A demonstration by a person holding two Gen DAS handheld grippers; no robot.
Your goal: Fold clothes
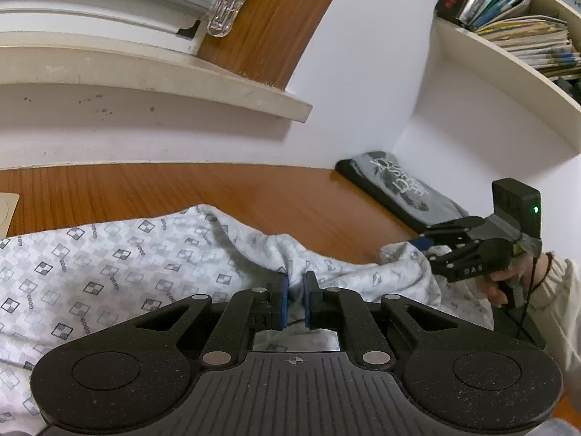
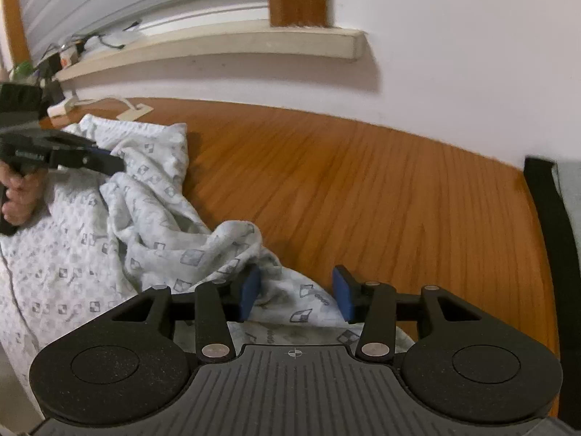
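**Folding step: left grip set, right jaws over a fresh hold**

Wooden table (image 2: 363, 189) against a white wall carries the work; a window sill (image 1: 203, 72) runs above its far edge and a bookshelf (image 1: 508, 54) hangs over its right end.

**Position of the garment.** The patterned garment (image 1: 109, 254) lies rumpled along the near edge of the table, spreading toward the left end. Its right part is bunched into a raised ridge.

**Gripper state.**
- Left gripper (image 1: 295, 299): jaws nearly together, with a thin pinch of garment clamped between the blue pads.
- Right gripper (image 2: 296, 292): jaws partly apart. Cloth lies between the pads and touches the left one; the right pad stands clear of it, so nothing is gripped.

**Procedure, as judged.**
1. Keep the left pinch firm; it anchors the cloth.
2. Lower the right jaws over a single hem or corner, not over the bunched ridge, before closing.
3. Confirm that both pads bear on cloth, then draw both hands apart to flatten the garment ahead of the fold.

**Surroundings and obstructions.**
- A folded grey T-shirt (image 1: 399, 185) rests on a dark item at the far right corner, near the right hand (image 1: 504, 283). Keep the spread cloth off it.
- A white cable (image 2: 109, 103) and small clutter lie at the far left end.
- The table's middle is bare wood.
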